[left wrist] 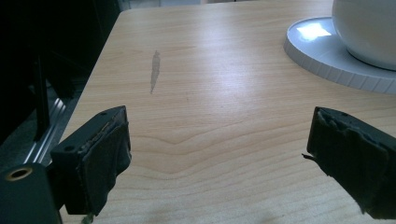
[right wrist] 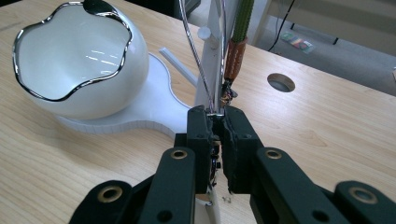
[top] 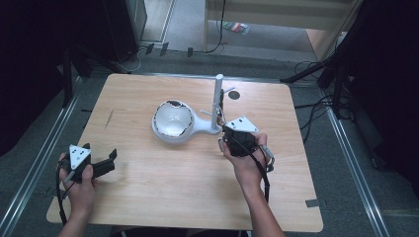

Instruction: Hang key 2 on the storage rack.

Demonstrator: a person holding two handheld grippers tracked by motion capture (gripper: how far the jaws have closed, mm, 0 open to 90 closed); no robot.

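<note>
I am pinching the thin, springy wire point(right wrist: 198, 56) low beside the white post point(top: 218, 98) with the right gripper point(right wrist: 217, 123), fingers nearly closed; left gripper point(left wrist: 219, 154) idling wide open, empty.

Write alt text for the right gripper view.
The right gripper is shut on thin silver wires beside a white upright post. Left of it, a glossy white chrome-rimmed bowl sits on a flat white base, on a light wooden table.

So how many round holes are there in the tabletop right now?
1. The hole lies near the table's far edge, just right of the white post; the right gripper view also shows it. The white bowl could hide others.
</note>
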